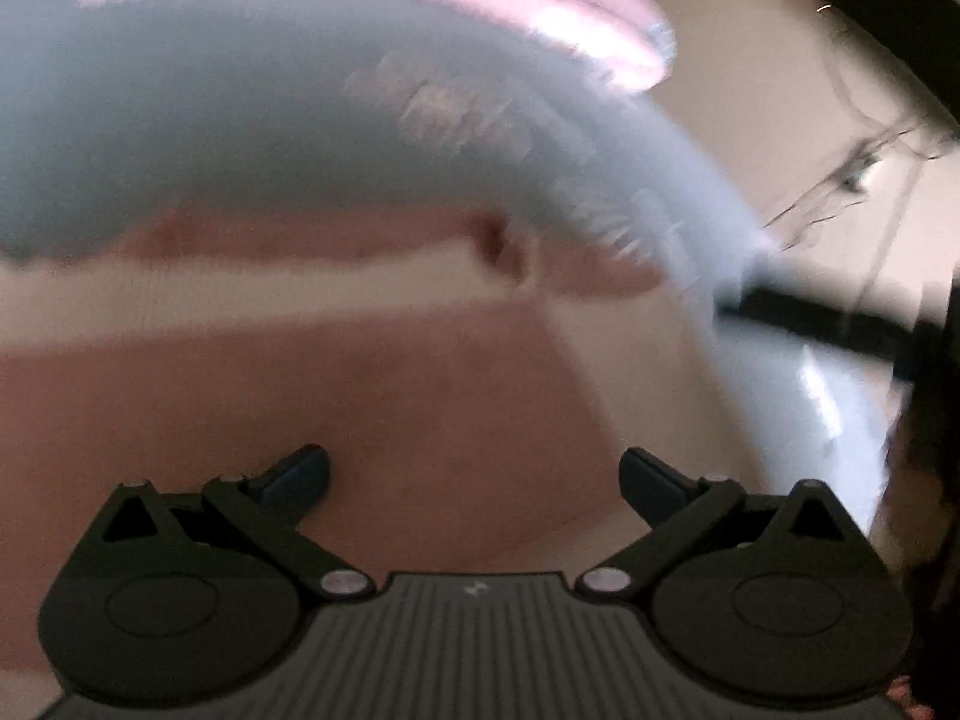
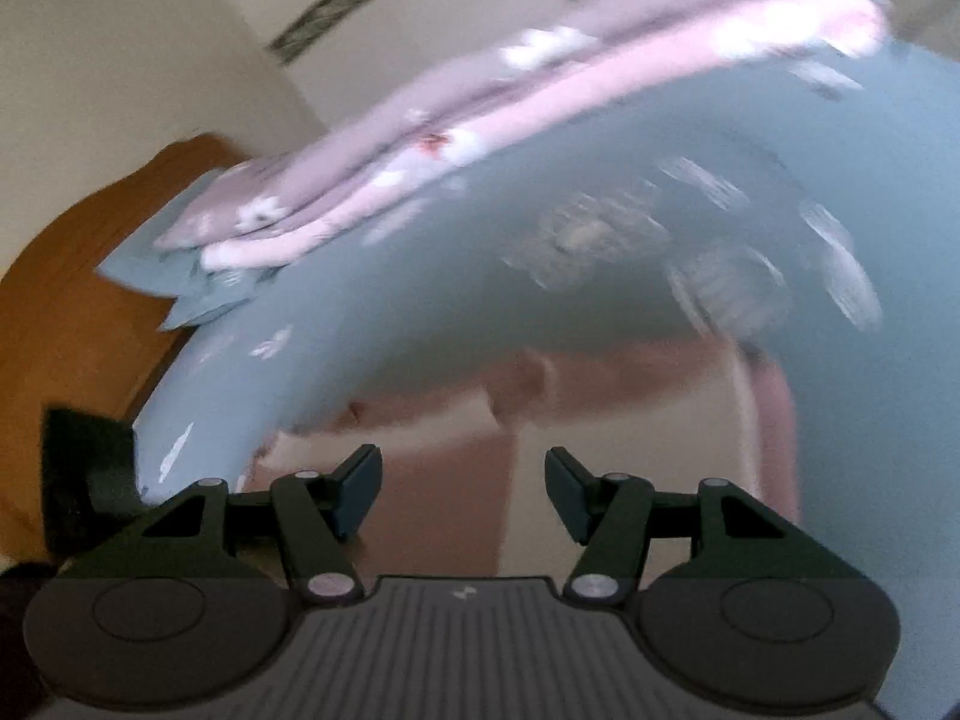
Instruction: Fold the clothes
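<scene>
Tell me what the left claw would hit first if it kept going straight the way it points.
Most likely the pinkish-brown garment lying flat on the blue bedsheet. The left claw is open and empty, angled down at that cloth, with nothing between. The picture is blurred, so depth is uncertain.

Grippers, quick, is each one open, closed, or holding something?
Left gripper: open, holding nothing.
Right gripper: open, holding nothing.

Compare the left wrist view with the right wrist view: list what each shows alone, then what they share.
Left wrist only: dark cables hanging against the wall, right of the bed.

Right wrist only: an orange-brown wooden headboard and the pink floral pillow seen clearly.

Both: the blue floral sheet, a pinkish-brown garment lying on it, and an open, empty gripper: left, right.
</scene>
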Action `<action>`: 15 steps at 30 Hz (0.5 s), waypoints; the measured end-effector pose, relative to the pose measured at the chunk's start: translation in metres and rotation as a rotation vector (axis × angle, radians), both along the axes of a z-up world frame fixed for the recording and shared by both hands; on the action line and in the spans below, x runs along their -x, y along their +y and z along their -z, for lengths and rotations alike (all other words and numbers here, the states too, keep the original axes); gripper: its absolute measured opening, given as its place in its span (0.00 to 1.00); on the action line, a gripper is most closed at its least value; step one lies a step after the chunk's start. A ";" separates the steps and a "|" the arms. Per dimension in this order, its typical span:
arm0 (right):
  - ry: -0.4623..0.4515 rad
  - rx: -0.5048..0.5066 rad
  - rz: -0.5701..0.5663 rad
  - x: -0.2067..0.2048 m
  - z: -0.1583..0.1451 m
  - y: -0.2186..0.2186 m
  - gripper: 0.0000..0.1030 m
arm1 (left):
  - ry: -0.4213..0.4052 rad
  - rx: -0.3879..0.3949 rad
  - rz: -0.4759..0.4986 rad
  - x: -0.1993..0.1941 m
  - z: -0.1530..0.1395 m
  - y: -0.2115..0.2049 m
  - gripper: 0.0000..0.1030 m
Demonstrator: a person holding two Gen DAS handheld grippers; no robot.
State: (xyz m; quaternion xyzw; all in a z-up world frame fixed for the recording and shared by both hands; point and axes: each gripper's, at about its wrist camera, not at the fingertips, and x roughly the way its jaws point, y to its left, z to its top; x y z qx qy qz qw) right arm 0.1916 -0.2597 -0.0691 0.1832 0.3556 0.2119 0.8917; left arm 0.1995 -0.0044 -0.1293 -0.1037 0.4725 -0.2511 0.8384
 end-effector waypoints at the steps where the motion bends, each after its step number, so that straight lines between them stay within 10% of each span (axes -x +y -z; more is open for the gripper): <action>1: 0.001 0.009 -0.028 -0.017 0.001 0.005 0.64 | -0.032 0.014 0.001 0.005 0.002 0.002 0.99; 8: 0.125 -0.006 -0.178 -0.107 0.042 0.039 0.64 | -0.048 0.101 0.001 0.007 0.007 0.018 0.99; 15: 0.168 -0.033 -0.244 -0.108 0.062 0.061 0.64 | -0.095 0.102 0.027 0.012 0.007 0.017 0.99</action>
